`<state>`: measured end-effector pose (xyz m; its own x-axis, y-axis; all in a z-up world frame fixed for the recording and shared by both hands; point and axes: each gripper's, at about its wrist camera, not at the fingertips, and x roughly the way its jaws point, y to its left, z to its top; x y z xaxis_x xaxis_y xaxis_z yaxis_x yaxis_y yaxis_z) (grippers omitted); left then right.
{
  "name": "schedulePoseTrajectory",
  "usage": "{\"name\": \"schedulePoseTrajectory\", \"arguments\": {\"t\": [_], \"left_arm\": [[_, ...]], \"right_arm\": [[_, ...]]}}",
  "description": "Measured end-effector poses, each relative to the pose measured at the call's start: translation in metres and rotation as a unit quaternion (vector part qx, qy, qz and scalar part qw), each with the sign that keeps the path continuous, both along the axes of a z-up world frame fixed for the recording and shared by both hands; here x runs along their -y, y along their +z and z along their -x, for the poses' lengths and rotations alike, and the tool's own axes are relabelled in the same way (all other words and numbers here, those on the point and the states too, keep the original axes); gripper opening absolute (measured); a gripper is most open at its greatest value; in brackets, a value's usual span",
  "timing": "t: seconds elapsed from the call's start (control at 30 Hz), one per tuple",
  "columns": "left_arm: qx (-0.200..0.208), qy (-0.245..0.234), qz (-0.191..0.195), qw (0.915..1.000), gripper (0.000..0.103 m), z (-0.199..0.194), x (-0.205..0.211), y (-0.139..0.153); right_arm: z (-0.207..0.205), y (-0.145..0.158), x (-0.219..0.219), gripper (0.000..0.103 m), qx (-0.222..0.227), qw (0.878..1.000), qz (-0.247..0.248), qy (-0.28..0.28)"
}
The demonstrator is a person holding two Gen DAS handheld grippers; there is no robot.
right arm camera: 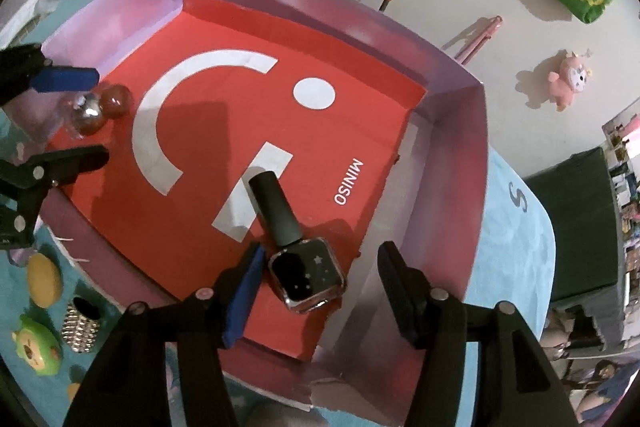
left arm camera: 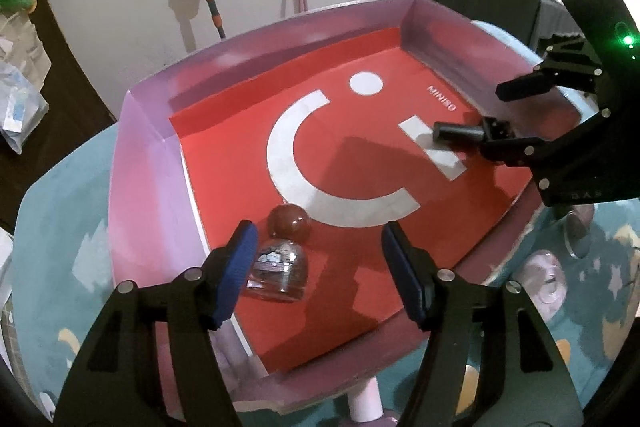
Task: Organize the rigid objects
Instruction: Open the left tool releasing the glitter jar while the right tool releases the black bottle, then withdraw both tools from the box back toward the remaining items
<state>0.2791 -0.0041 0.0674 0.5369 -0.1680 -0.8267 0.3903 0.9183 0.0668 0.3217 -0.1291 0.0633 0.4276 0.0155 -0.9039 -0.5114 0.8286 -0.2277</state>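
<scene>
Both claws stood released over a shallow tray with lilac walls and a red floor. The left claw had its pads apart around a small clear bottle with a brown ball cap, lying on its side near the tray's left wall; the left pad seemed to sit just beside the glass, though contact could not be told. The right claw was spread over a dark nail-polish bottle, square-bodied with tiny stars and a long black cap, lying flat near the tray's right wall with the cap aimed at the middle. Neither bottle was gripped.

The step in hand looked like letting go after placing, so the sound way would be to lift each claw straight up, pads kept wide, so that no pad drags a bottle. The round-capped bottle could roll, so a slow exit would suit it. More items lay outside on the blue cloth by the tray's left edge.
</scene>
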Motion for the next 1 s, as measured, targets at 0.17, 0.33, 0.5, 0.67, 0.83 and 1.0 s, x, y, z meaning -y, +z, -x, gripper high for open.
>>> {"name": "schedulePoseTrajectory", "arguments": {"t": [0.17, 0.33, 0.5, 0.67, 0.83, 1.0], "left_arm": [[0.016, 0.009, 0.026, 0.9995, 0.064, 0.012, -0.004, 0.017], [0.043, 0.019, 0.07, 0.9965, 0.071, 0.032, -0.01, 0.042], [0.07, 0.025, 0.106, 0.9916, 0.076, 0.063, -0.015, 0.065], [0.109, 0.025, 0.127, 0.9856, 0.08, 0.1, -0.017, 0.085], [0.155, 0.024, 0.151, 0.976, 0.09, 0.14, -0.017, 0.106], [0.195, 0.033, 0.158, 0.9674, 0.092, 0.178, -0.016, 0.113]], "right_arm": [[0.009, 0.021, 0.01, 0.078, 0.022, 0.999, -0.032, -0.011], [0.031, 0.052, 0.019, 0.088, 0.054, 0.995, -0.081, -0.025], [0.065, 0.086, 0.026, 0.093, 0.093, 0.986, -0.136, -0.032], [0.11, 0.117, 0.029, 0.099, 0.147, 0.973, -0.173, -0.029], [0.155, 0.136, 0.03, 0.103, 0.188, 0.961, -0.204, -0.023], [0.199, 0.139, 0.029, 0.103, 0.222, 0.949, -0.221, -0.024]]}}
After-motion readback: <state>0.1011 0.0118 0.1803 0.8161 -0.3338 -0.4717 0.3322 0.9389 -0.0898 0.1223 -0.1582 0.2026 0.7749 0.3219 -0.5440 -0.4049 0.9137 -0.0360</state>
